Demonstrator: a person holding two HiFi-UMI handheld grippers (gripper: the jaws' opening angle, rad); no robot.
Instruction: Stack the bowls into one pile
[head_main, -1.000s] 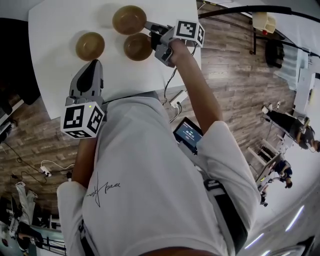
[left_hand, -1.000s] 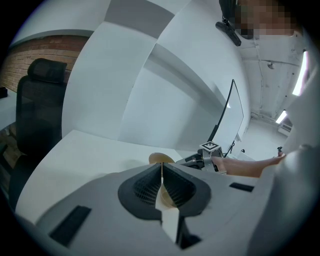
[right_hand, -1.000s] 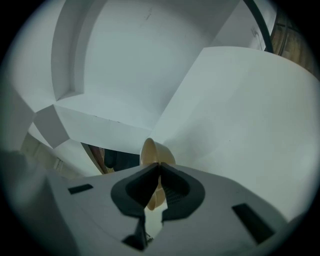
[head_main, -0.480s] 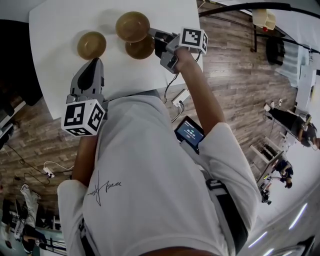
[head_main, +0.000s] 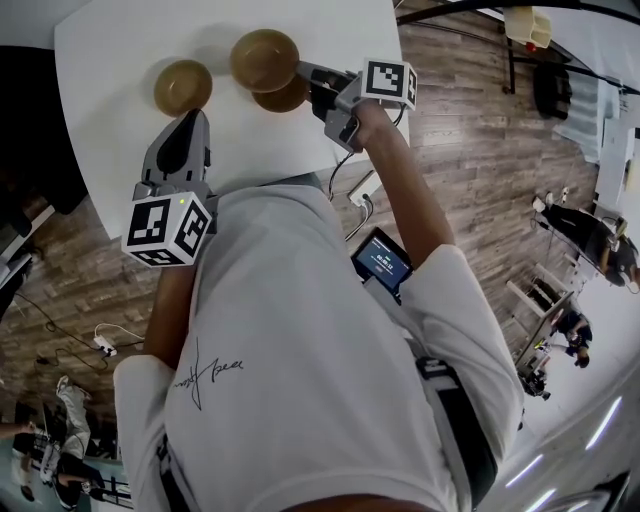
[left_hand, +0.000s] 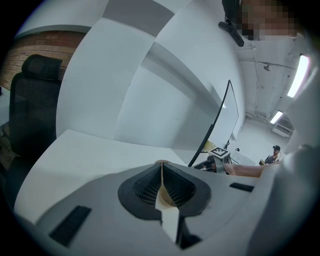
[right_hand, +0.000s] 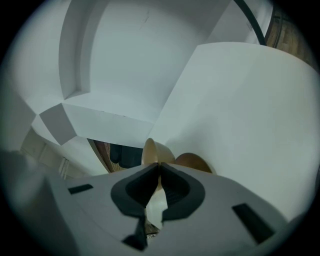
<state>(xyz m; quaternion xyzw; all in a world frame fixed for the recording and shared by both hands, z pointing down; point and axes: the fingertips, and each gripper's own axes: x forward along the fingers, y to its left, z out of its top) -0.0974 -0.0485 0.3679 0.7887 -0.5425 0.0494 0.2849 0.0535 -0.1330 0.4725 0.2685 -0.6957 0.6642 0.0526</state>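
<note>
Jaws clamp bowl (right_hand: 152, 151) rim; second bowl (right_hand: 196, 163) behind, on table (right_hand: 250, 110).

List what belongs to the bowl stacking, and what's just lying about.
Job:
- held bowl, its rim in the right tongs
- second bowl, partly behind it in the head view
- left bowl, standing alone
- left tongs, shut and empty
- table

Lying about:
- power strip on the floor
- black chair

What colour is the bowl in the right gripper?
The bowl is amber-brown, clearest in the head view.
</note>
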